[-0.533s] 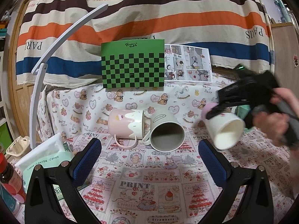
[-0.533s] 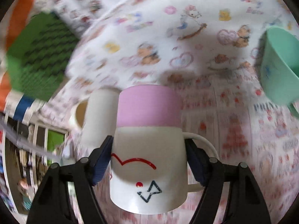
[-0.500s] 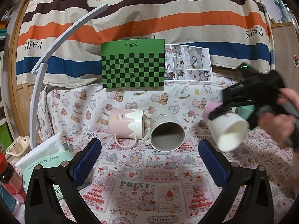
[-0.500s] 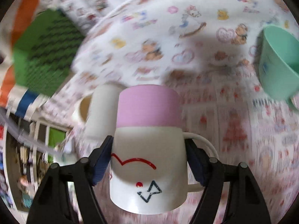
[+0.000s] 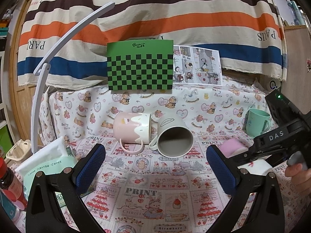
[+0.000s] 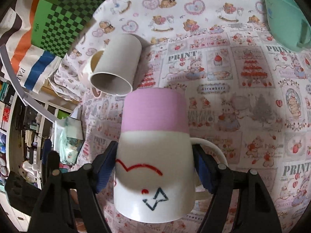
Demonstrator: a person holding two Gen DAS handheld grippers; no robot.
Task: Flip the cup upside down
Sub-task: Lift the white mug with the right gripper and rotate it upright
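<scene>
Cup [image 6: 155, 151] with the pink band sits clamped by its white body between the padded fingers of the right tool [image 6: 155, 167], handle off to one side, pink end pointing toward the printed cloth on the worktop [image 6: 243, 62]. That side grip probably leaves the wrist free to roll it over. Left tool [image 5: 155, 167] hangs wide apart and empty, facing two mugs [image 5: 153, 134] lying on their sides.

- We see the cup [image 6: 154, 151], white with a pink band around its base end, a red curved line and a blue star-like mark on its side.
- Its handle [image 6: 210, 149] sticks out to one side.
- It is tilted, pink end toward the tablecloth, largely hidden in the left view [image 5: 233, 148].
</scene>
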